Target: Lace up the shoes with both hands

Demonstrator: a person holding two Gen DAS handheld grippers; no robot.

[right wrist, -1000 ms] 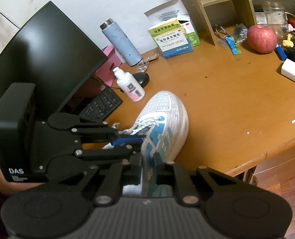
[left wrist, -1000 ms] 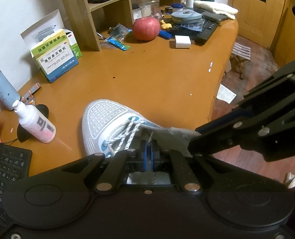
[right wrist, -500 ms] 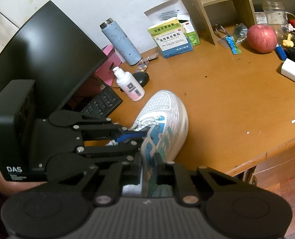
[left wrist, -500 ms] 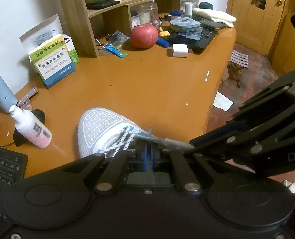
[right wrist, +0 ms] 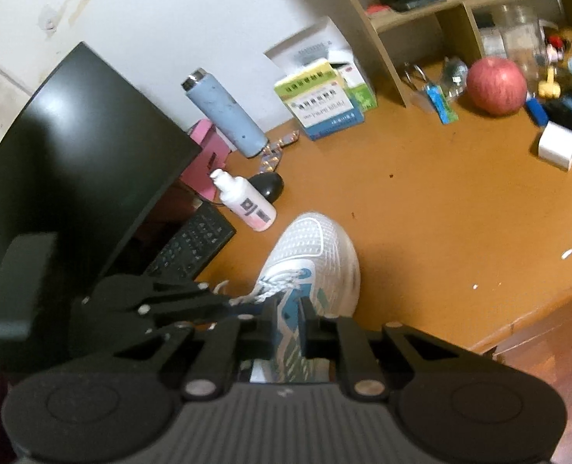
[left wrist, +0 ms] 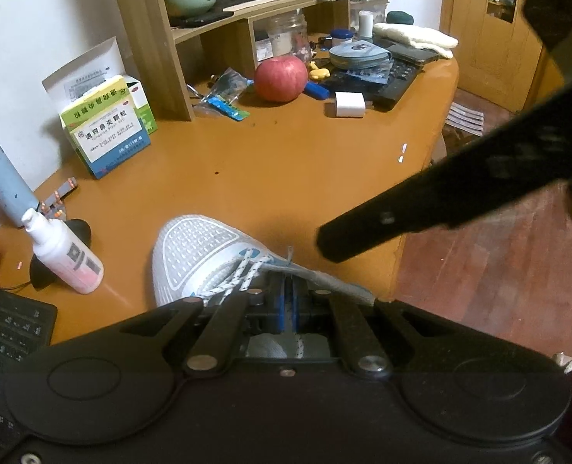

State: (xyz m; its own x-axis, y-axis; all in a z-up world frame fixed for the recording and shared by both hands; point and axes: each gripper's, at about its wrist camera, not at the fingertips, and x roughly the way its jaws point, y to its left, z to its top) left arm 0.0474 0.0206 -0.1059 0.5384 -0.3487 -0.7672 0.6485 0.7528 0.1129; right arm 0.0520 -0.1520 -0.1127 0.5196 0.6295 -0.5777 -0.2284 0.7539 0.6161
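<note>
A white mesh shoe (left wrist: 197, 247) with blue trim lies on the orange desk (left wrist: 286, 170), toe pointing away from me. My left gripper (left wrist: 289, 282) hovers over its laced throat, shut on a lace end (left wrist: 289, 256) that pokes up past the pads. The speckled laces (left wrist: 243, 270) cross just left of it. My right gripper (right wrist: 289, 309) hangs over the shoe's (right wrist: 316, 247) blue-patterned side with its jaws a narrow gap apart. In the left wrist view the right gripper (left wrist: 324, 243) shows as a blurred black bar just above the shoe's grey rim. The left gripper (right wrist: 243, 305) reaches in from the left.
A white spray bottle (left wrist: 65, 255) lies left of the shoe, beside a keyboard (right wrist: 193, 247) and a black monitor (right wrist: 73, 162). A medicine box (left wrist: 108, 131), an apple (left wrist: 280, 77) and a white charger (left wrist: 349, 104) sit farther back. The desk's edge (left wrist: 421, 193) drops to the floor on the right.
In the left wrist view the right gripper has swung left and up, off the end of the shoe's grey rim. The left gripper has stayed shut on the lace end.
</note>
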